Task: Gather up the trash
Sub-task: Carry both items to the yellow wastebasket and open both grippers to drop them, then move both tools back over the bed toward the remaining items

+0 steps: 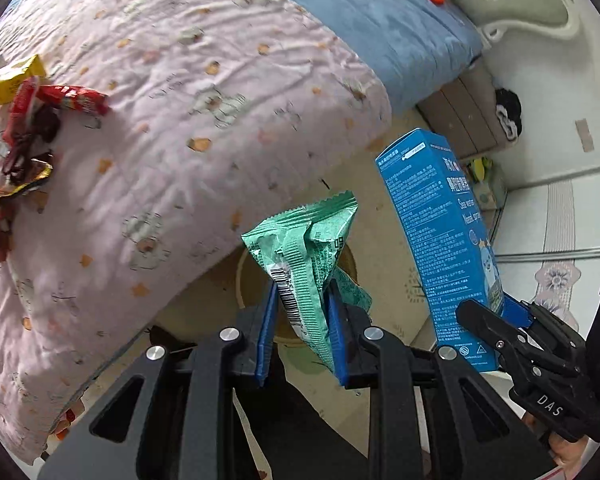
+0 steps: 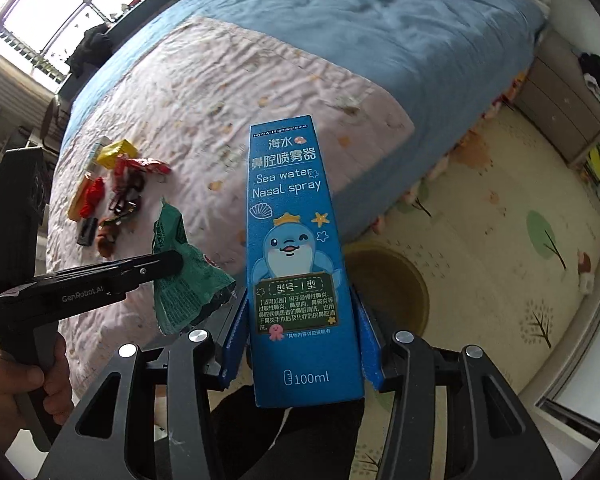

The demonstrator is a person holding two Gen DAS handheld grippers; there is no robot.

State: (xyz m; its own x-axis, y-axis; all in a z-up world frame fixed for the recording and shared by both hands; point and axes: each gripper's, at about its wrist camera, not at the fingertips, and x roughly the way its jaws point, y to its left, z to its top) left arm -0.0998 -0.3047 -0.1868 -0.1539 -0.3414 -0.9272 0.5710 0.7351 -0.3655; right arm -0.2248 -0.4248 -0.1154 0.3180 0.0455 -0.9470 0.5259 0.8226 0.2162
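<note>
the left gripper (image 1: 302, 300) pinches a crumpled green wrapper (image 1: 306, 240) above a round bin (image 1: 244, 276); beside it the right gripper (image 1: 496, 312) grips a blue box (image 1: 436, 216). more wrappers (image 1: 32, 120) lie on the pink quilt (image 1: 180, 120).

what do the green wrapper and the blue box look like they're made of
Green wrapper: thin plastic film, likely; crinkled, serrated seal edge, slight sheen, pinched in the left gripper.
Blue box: printed paperboard, apparently; flat faces, crisp folded edges, semi-gloss print, clamped in the right gripper.

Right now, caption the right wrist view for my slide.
Right gripper clamps blue nasal spray box above bin; left gripper holds green wrapper.
</note>
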